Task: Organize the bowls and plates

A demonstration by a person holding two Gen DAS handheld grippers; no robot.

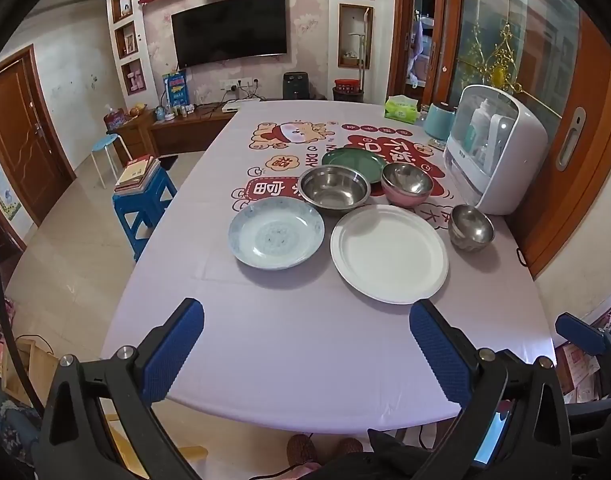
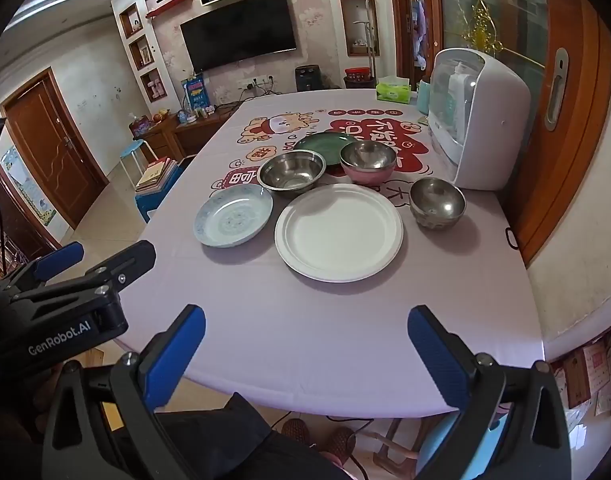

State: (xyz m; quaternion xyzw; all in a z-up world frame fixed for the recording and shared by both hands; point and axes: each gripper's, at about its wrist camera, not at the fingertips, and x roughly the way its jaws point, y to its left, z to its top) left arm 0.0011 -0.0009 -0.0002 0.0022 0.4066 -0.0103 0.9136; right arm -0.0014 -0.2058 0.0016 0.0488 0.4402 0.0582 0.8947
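On the table (image 1: 285, 344) (image 2: 305, 340) lie a white plate (image 1: 388, 254) (image 2: 338, 232), a pale blue patterned plate (image 1: 276, 232) (image 2: 233, 214) to its left, and a green plate (image 1: 353, 163) (image 2: 325, 146) behind. A large steel bowl (image 1: 334, 190) (image 2: 291, 176), a pink bowl with steel inside (image 1: 406, 184) (image 2: 368, 161) and a small steel bowl (image 1: 470, 228) (image 2: 437, 203) stand among them. My left gripper (image 1: 305, 344) is open and empty above the table's near edge. My right gripper (image 2: 305, 348) is open and empty, also short of the plates. The left gripper also shows in the right wrist view (image 2: 65, 280).
A white countertop appliance (image 1: 497, 156) (image 2: 477, 120) stands at the table's right edge by the wall. A teal container (image 1: 438, 120) and a tissue box (image 1: 401, 109) sit at the far right. A blue stool with books (image 1: 143, 196) stands left of the table.
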